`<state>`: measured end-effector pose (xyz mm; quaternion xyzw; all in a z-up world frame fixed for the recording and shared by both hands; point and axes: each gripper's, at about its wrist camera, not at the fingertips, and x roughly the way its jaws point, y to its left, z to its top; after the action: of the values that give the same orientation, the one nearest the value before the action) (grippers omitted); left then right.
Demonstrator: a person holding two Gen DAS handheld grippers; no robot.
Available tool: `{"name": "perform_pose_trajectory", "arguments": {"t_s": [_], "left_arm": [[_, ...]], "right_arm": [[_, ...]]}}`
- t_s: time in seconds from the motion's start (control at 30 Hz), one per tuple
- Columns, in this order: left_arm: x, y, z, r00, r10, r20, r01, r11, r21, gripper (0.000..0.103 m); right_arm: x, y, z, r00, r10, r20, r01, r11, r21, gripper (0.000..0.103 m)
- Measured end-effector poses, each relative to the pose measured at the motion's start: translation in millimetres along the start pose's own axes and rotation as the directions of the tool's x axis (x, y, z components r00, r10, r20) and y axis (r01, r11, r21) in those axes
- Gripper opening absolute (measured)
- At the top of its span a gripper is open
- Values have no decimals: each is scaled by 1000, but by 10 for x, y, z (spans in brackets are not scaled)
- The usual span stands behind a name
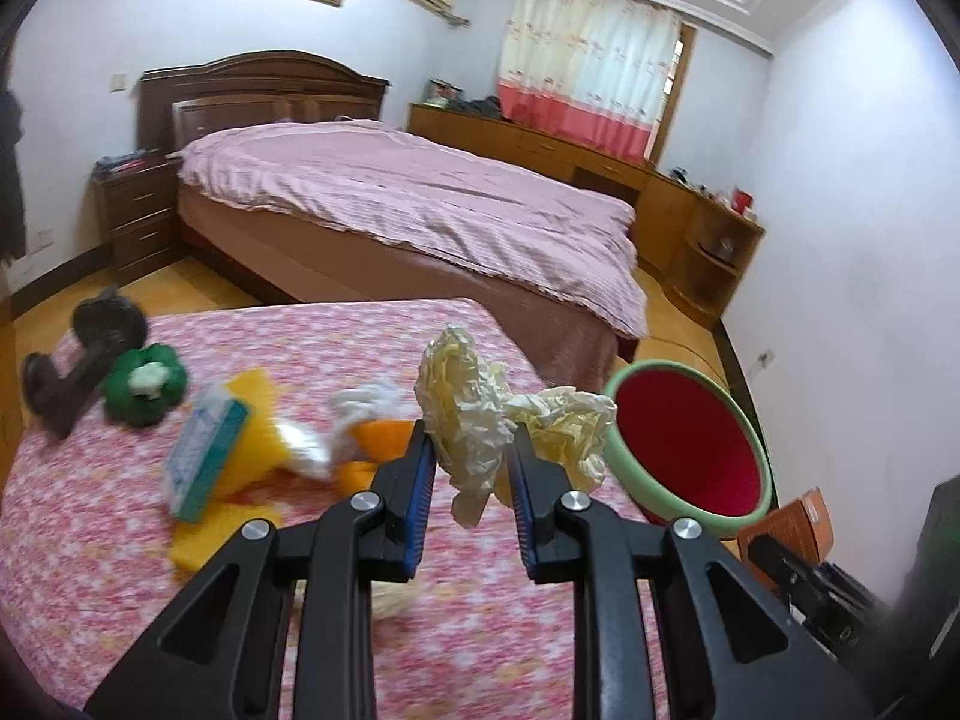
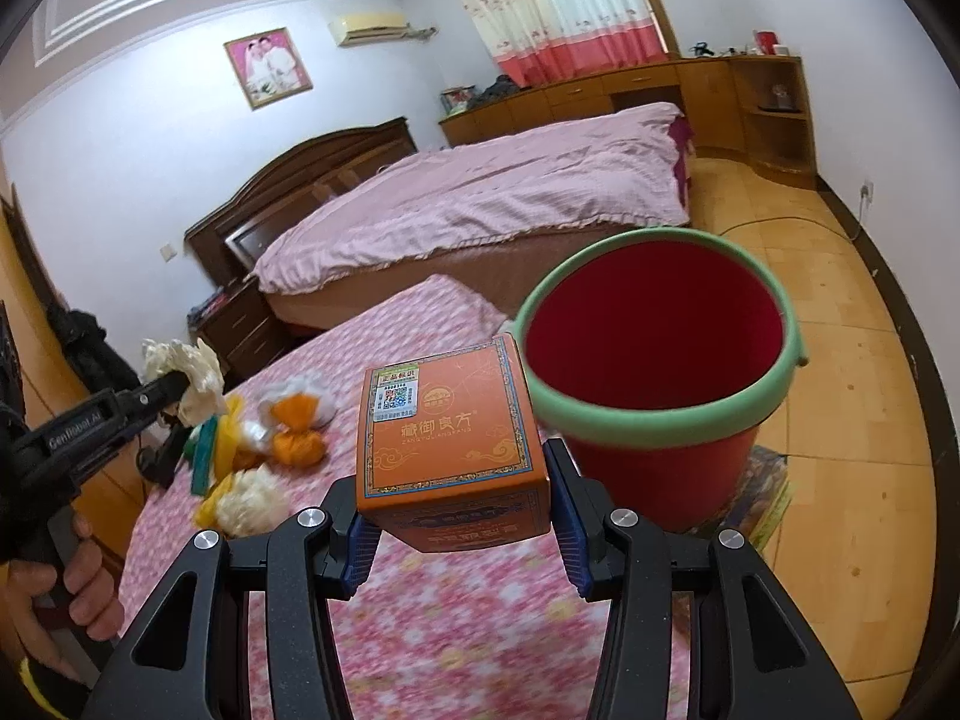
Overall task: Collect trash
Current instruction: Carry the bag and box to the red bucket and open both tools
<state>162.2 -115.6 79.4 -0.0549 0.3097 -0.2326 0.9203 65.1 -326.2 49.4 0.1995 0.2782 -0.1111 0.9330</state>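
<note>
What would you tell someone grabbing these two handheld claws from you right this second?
Left gripper: shut on the crumpled paper, held above the pink floral table.
Right gripper: shut on the orange box, held just short of the red bucket.
Done: nothing shows inside the bucket, as far as its inside can be seen.
Left: drop both into the bucket, then collect the tissue wads and orange wrappers on the table. The green toy and dumbbell are likely not trash.

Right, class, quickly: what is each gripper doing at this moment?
Left gripper: jaws closed on the crumpled paper.
Right gripper: jaws closed on the orange box, near the red bucket.
</note>
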Motion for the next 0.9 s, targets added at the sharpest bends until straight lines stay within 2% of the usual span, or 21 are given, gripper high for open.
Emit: {"name": "perform_pose_trajectory", "arguments": {"t_s": [0.3,0.57,0.9], "left_arm": [[556,-671,69,995,-71,-75,77,993,89,24],[1102,-1158,10,978,-137,-159,158,979,126,24],[1583,-1403,-157,958,-150,-247,191,970,151,24]], "right_arm": [[122,-479,206,998,-65,0,65,996,56,51],[340,-844,362,994,-104,-25,106,990,91,51],[618,-1107,400,988,-140,-71,147,983,113,51]]}}
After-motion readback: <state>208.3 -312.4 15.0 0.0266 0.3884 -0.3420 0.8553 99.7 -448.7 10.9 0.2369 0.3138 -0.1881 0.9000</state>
